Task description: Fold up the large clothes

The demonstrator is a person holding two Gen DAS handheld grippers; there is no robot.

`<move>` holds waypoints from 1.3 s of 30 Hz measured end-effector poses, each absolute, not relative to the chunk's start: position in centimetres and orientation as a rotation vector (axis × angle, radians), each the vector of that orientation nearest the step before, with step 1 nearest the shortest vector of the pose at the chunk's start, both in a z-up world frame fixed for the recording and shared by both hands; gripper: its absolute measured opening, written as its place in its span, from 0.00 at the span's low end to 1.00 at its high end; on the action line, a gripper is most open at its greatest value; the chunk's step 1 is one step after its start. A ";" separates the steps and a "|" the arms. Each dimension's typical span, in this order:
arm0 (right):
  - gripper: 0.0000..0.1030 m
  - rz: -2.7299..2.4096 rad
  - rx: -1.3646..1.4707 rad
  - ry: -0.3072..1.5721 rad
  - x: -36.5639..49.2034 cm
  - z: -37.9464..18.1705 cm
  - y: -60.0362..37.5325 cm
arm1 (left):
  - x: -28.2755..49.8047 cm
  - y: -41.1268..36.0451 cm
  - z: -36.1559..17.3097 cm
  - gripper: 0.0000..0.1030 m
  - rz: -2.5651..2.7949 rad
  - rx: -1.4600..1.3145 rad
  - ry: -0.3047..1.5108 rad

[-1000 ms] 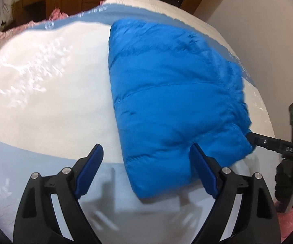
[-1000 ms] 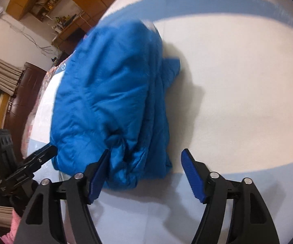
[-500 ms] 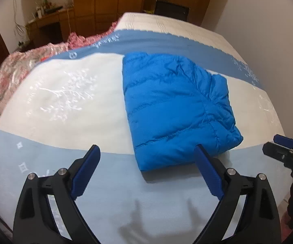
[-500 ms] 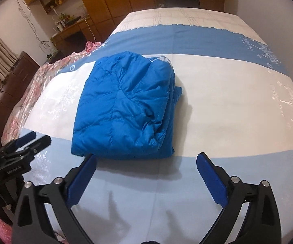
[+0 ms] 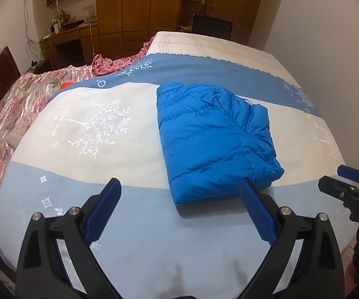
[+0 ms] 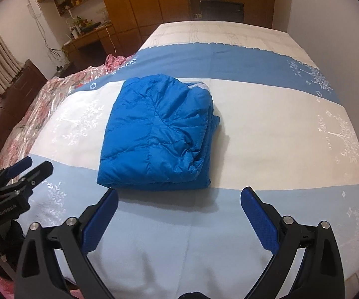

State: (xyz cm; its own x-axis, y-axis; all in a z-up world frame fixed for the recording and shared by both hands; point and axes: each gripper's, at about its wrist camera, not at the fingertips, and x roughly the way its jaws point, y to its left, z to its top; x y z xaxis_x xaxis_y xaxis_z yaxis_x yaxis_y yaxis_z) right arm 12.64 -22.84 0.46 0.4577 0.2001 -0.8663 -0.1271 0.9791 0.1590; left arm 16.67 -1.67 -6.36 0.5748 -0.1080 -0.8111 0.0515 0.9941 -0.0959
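Observation:
A blue puffer jacket (image 5: 211,139) lies folded into a compact rectangle on the bed (image 5: 87,134); it also shows in the right wrist view (image 6: 157,134). My left gripper (image 5: 179,191) is open and empty, held above the bed's near edge, short of the jacket's near end. My right gripper (image 6: 179,201) is open and empty, also back from the jacket. Each gripper shows at the edge of the other's view: the right one (image 5: 353,186) and the left one (image 6: 20,174).
The bed cover has white and blue bands (image 6: 266,124). A pink floral quilt (image 5: 10,114) is bunched along the bed's left side. Wooden wardrobes (image 5: 142,5) and a desk (image 5: 67,35) stand behind. A plain wall (image 5: 316,25) runs along the right.
Both grippers have pulled back and up from the jacket, which lay between their fingers a second ago. The jacket lies folded and looks smaller and farther away.

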 end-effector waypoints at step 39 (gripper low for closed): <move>0.96 0.189 0.058 1.113 11.6 -0.7 -21.8 | 15.0 -1.6 -6.9 0.92 -0.049 -0.028 0.979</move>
